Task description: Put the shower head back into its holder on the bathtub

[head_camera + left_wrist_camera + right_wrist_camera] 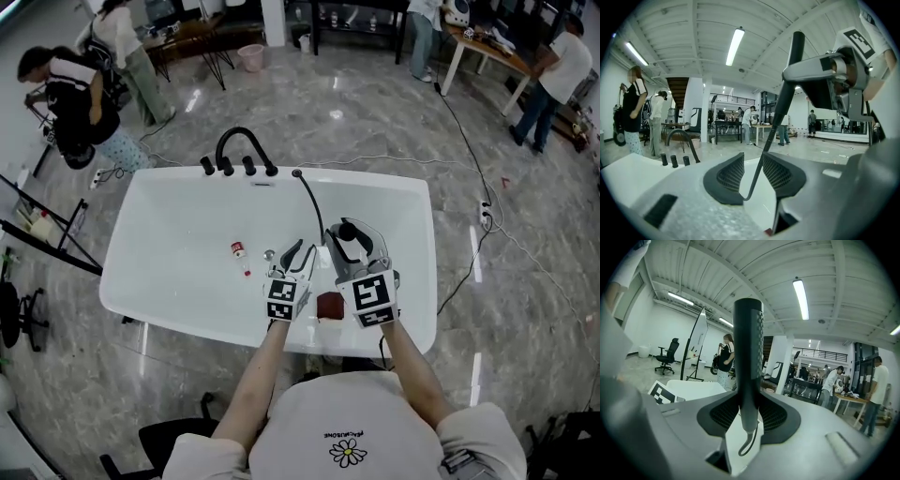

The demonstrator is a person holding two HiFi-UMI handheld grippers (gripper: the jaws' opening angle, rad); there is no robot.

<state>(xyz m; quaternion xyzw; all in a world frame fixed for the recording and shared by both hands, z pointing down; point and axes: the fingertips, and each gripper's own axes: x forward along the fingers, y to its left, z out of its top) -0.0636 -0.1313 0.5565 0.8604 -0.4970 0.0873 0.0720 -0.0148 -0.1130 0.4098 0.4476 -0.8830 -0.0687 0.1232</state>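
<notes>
White bathtub [141, 234] fills ctr of head view. Black arched faucet [246, 141] w/ three black knobs stands on its 12 o'clock rim.

R gripper [354, 242] is over the tub's 5 o'clock portion, just inside the near rim. Jaws are clamped on the black shower head [347, 229], pads pressing both sides of its handle. In the R gripper view [749, 413] the shower head [748, 357] stands upright between the pads and runs toward 12 o'clock.

L gripper [298, 255] is just beside it at its 9 o'clock. Jaws are apart, not gripping. In the L gripper view [752, 171] the hose [761, 159] runs through the gap, close to the left pad.

Black hose [311, 211] leaves the 12 o'clock rim right of the faucet and runs down the tub toward the grippers.

Dark-red block [330, 305] sits between the two marker cubes. Small red-and-white item [238, 249] lies on the tub floor at 9 o'clock of the L gripper, w/ the drain [269, 254] between them.
</notes>
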